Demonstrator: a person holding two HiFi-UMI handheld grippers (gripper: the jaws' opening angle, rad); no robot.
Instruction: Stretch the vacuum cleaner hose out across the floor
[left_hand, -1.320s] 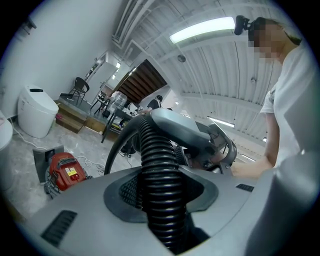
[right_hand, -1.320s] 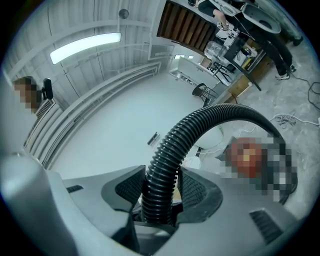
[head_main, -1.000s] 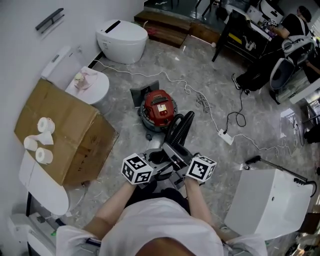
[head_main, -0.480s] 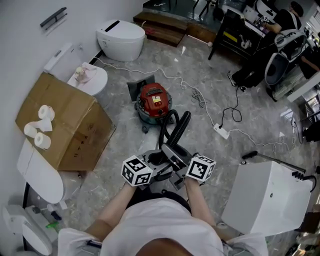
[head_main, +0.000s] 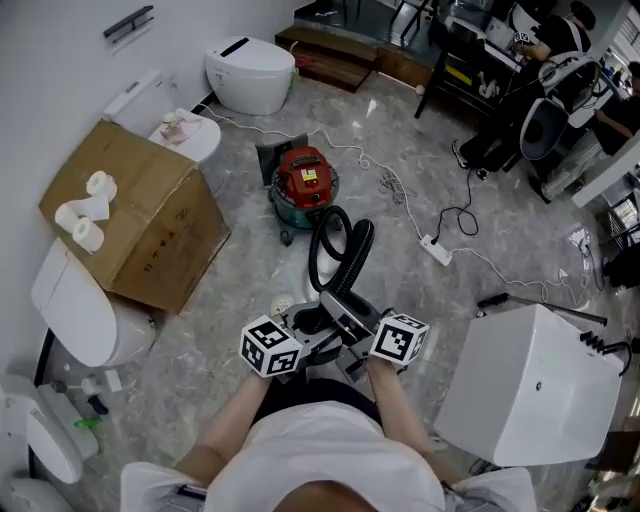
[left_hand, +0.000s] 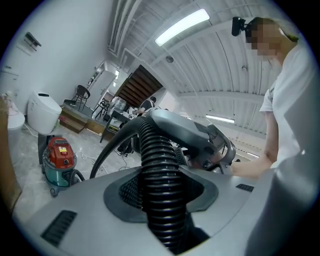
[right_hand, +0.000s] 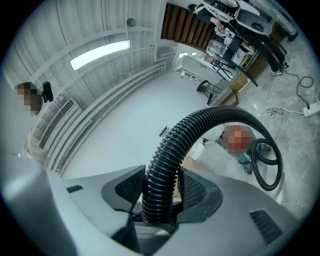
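Vacuum hose (head_main: 338, 245): pinched in both claws close to the person's body, left claw (left_hand: 161, 195) and right claw (right_hand: 159, 192) each clamped on the ribbed black section. Looped on the floor (head_main: 250, 270) from there back to the red vacuum cleaner (head_main: 305, 183).

Risks:
- dragging or tipping the vacuum cleaner instead of opening the loop, if pulled hard
- possible kink at the loop
- possible slip of the ribbed hose in either grip
- snag on the white power cord (head_main: 400, 195) lying near

Cardboard box (head_main: 135, 235) shut, contents unseen. Three toilet paper rolls (head_main: 85, 212) on top, not inside.
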